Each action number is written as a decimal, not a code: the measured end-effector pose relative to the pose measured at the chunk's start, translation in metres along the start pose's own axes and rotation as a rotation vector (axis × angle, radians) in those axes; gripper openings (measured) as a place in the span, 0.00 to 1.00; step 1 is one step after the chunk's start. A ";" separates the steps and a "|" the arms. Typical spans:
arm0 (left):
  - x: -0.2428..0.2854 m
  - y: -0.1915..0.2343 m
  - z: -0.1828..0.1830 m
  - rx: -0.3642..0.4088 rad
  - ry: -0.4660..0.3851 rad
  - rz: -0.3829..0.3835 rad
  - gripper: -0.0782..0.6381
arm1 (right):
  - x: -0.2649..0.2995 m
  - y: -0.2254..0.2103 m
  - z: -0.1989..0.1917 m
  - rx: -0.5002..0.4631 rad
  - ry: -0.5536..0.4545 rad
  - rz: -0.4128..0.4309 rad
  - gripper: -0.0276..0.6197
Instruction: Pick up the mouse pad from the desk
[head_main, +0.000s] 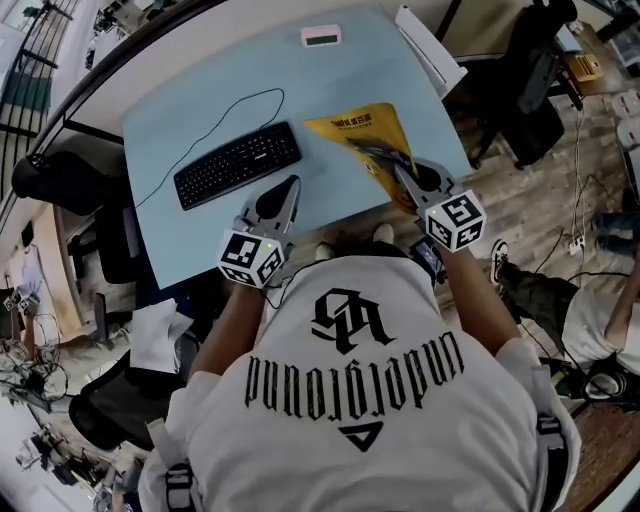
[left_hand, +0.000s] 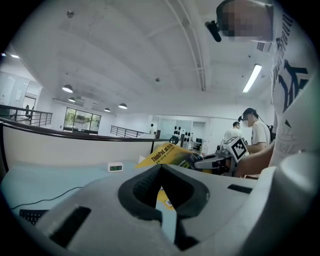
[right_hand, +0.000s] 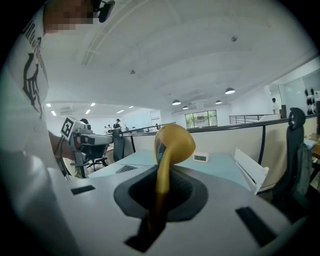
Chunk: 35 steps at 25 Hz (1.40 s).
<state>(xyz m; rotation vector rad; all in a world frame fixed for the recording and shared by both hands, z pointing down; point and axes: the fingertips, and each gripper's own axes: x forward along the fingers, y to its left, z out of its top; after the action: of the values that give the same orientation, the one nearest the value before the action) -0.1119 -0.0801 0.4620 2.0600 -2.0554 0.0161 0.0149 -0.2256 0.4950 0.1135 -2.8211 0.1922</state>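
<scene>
The yellow mouse pad (head_main: 365, 135) hangs lifted over the right part of the light blue desk (head_main: 200, 100). My right gripper (head_main: 400, 172) is shut on the pad's near edge. In the right gripper view the pad (right_hand: 172, 145) stands edge-on between the jaws and curls over at the top, with the right gripper (right_hand: 162, 172) pinching it. My left gripper (head_main: 292, 188) hovers near the desk's front edge, left of the pad, jaws together and nothing in them. The left gripper view shows the left gripper (left_hand: 161, 167) with the pad (left_hand: 167, 152) just beyond its tips, apart from them.
A black keyboard (head_main: 238, 163) with a thin cable lies left of the pad. A small white clock (head_main: 321, 36) sits at the desk's far edge. A white slatted panel (head_main: 430, 45) leans off the right corner. Office chairs (head_main: 535, 90) stand beside the desk.
</scene>
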 end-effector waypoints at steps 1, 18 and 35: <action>-0.004 0.001 -0.001 0.001 0.000 -0.010 0.12 | -0.003 0.006 0.000 0.001 -0.002 -0.007 0.08; -0.021 -0.025 0.002 0.005 -0.022 -0.030 0.12 | -0.053 0.039 -0.001 0.001 -0.012 0.015 0.08; 0.005 -0.137 -0.005 0.013 -0.039 0.040 0.12 | -0.153 0.006 -0.022 0.036 -0.071 0.088 0.08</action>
<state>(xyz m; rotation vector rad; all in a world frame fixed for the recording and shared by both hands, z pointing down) 0.0239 -0.0858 0.4469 2.0423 -2.1249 -0.0047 0.1656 -0.2077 0.4673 0.0048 -2.8966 0.2634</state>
